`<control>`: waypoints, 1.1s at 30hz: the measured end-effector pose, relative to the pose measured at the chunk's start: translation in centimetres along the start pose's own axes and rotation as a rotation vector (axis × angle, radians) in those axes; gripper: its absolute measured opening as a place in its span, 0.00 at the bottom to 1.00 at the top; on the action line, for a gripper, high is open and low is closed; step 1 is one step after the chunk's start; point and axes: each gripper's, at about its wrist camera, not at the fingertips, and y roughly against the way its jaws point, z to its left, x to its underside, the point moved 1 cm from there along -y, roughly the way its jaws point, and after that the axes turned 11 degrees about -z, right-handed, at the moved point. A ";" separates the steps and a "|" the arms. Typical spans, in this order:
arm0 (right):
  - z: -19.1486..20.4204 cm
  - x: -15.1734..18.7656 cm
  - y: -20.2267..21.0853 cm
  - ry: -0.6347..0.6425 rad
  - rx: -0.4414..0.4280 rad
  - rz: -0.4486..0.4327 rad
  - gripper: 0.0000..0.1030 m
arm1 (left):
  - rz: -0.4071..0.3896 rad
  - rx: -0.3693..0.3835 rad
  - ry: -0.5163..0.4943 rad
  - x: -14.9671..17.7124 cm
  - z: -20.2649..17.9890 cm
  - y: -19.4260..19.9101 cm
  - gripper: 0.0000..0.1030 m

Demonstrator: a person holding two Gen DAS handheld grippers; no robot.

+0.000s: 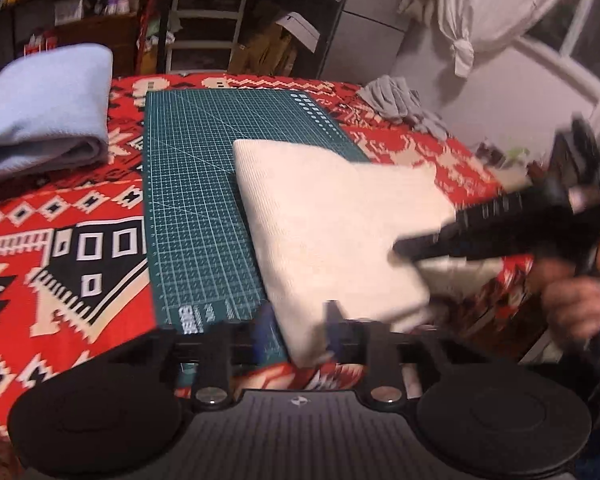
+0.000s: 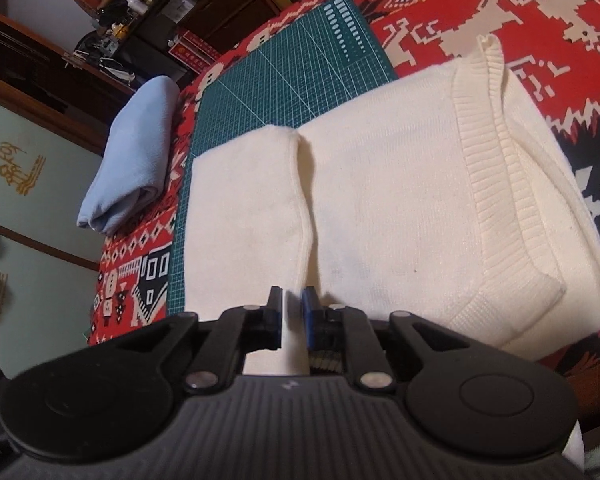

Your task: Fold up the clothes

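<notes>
Left gripper jaws standing apart, straddling sweater corner, not pinching. Right gripper jaws narrow, cloth between; contact unclear. Risk: snagging, undoing fold.

Cream knit sweater with ribbed hem, soft and matt; fleecy blue cloth; smooth matt green cutting mat; woven patterned tabletop cover; matt black plastic claws.

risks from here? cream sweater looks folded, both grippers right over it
1. The left gripper stands open at the near corner of the cream sweater; lifting away could snag it and undo the fold.
2. The right gripper has a narrow gap just above the sleeve seam; it could catch the knit.
3. The sweater overhangs the green cutting mat onto the red patterned cloth, so sliding it may bunch it.
</notes>
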 end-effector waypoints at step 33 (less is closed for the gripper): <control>0.2 1.6 0.5 0.175 0.124 -0.018 0.00 | 0.044 -0.215 -0.615 3.6 -6.3 -2.9 0.16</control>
